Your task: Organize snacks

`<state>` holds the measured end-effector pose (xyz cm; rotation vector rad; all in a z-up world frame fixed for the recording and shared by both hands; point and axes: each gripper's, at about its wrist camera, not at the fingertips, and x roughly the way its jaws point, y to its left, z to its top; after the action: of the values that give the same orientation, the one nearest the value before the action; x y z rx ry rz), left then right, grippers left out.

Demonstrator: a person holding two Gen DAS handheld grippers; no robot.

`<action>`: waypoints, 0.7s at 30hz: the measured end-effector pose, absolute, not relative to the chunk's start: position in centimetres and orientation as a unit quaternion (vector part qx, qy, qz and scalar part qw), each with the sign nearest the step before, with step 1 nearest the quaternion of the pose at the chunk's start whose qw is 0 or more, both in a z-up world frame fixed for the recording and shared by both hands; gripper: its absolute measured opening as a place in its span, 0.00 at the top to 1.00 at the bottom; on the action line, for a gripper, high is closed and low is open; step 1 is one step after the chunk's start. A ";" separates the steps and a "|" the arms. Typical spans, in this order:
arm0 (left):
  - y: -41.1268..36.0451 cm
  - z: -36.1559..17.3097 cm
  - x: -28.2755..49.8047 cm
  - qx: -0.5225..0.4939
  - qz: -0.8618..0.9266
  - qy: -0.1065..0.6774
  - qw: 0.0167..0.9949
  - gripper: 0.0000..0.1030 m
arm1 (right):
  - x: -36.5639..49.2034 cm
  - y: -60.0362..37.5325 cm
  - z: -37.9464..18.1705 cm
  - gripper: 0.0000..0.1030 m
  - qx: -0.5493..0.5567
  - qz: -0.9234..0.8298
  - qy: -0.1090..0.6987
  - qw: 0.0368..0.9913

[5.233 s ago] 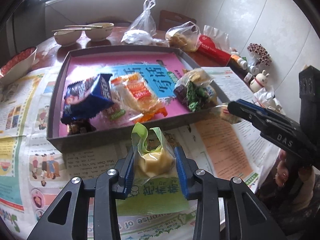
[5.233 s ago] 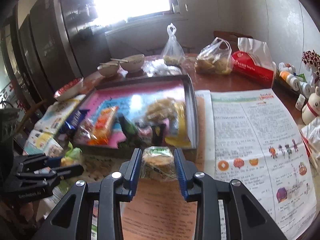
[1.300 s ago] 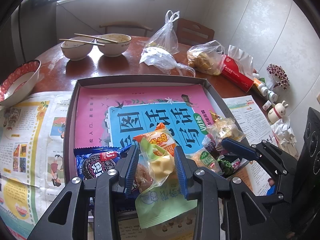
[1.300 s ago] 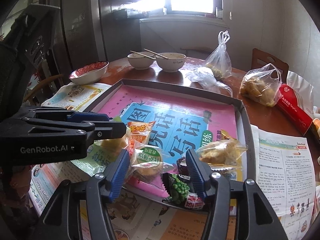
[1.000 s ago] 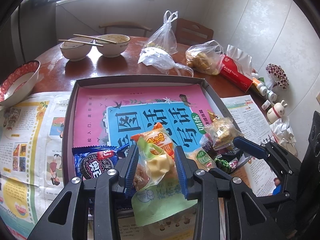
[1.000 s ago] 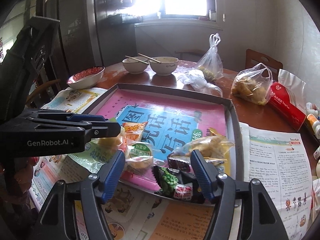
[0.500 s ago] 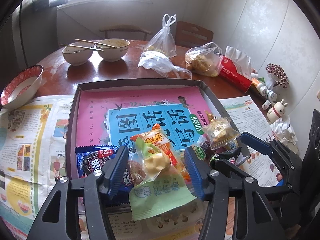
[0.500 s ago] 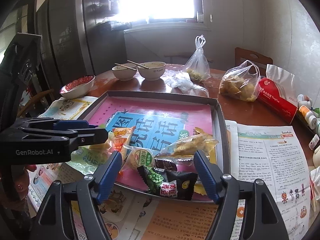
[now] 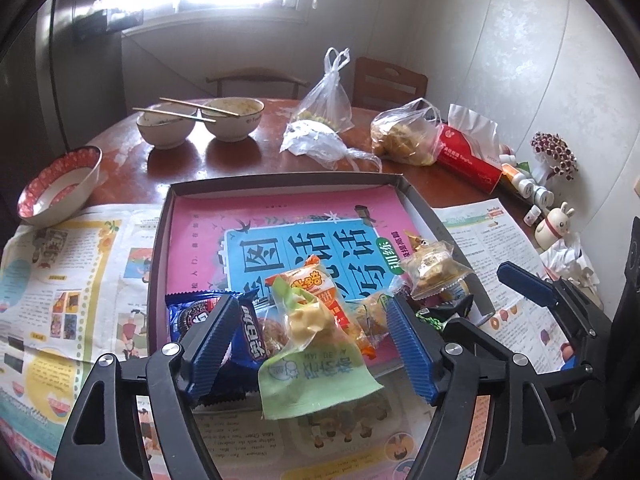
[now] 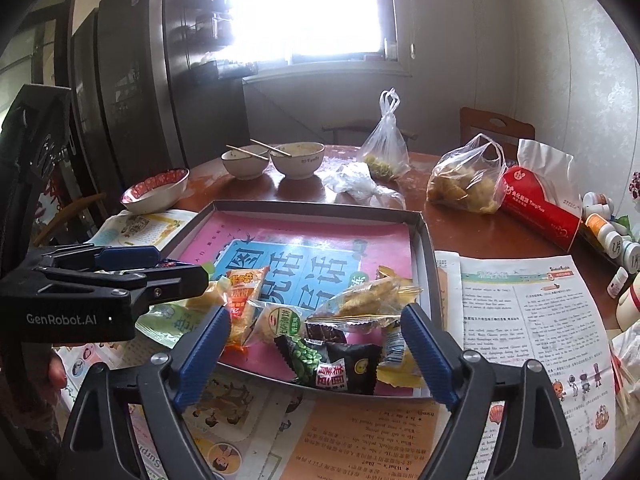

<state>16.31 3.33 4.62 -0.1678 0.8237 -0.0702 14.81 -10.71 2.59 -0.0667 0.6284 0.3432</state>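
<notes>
Both my grippers hang at the near edge of the gray tray [image 9: 158, 248], empty: left gripper [image 9: 310, 350] has its 2 fingers spread wide around the green-and-clear cheese snack pack [image 9: 310, 350] without touching it, right gripper [image 10: 316, 346] is equally wide above the near-right corner. The cheese pack lies across the tray's near rim, half on the newspaper [image 9: 68, 280], beside the blue Oreo pack [image 9: 218, 326] and orange snack bag [image 9: 316, 292]. Green pea packet [image 10: 306, 354], black packet [image 10: 354, 366] and clear cracker pack [image 10: 366, 302] sit piled in the tray's near-right corner.
</notes>
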 end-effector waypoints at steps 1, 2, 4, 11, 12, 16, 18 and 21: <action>3.3 4.7 16.0 -0.081 -0.034 0.399 0.913 0.24 | 14.6 -10.7 2.7 0.13 -0.032 0.168 0.305 0.937; 3.3 4.7 15.8 -0.081 -0.034 0.398 0.913 0.24 | 14.4 -10.8 2.8 0.13 -0.031 0.168 0.302 0.938; 3.3 4.8 15.3 -0.080 -0.033 0.394 0.915 0.24 | 14.0 -10.9 3.0 0.09 -0.026 0.170 0.296 0.940; 3.4 4.8 13.4 -0.082 -0.031 0.383 0.919 0.23 | 12.6 -11.3 3.4 0.06 -0.015 0.162 0.283 0.945; 3.4 4.8 13.1 -0.082 -0.031 0.383 0.920 0.23 | 12.4 -11.4 3.5 0.06 -0.013 0.159 0.283 0.946; 3.2 4.4 11.8 -0.082 -0.029 0.384 0.919 0.23 | 11.7 -11.5 3.4 0.05 -0.011 0.156 0.285 0.946; 3.0 4.1 11.2 -0.081 -0.030 0.387 0.918 0.23 | 11.3 -11.7 3.3 0.04 -0.004 0.158 0.291 0.944; 3.1 3.7 10.0 -0.080 -0.030 0.387 0.918 0.23 | 10.4 -11.9 3.1 0.04 -0.003 0.155 0.295 0.943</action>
<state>10.03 3.07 3.71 -0.1654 0.7956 -0.0616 10.45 -11.88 3.13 -0.0054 0.6022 0.3160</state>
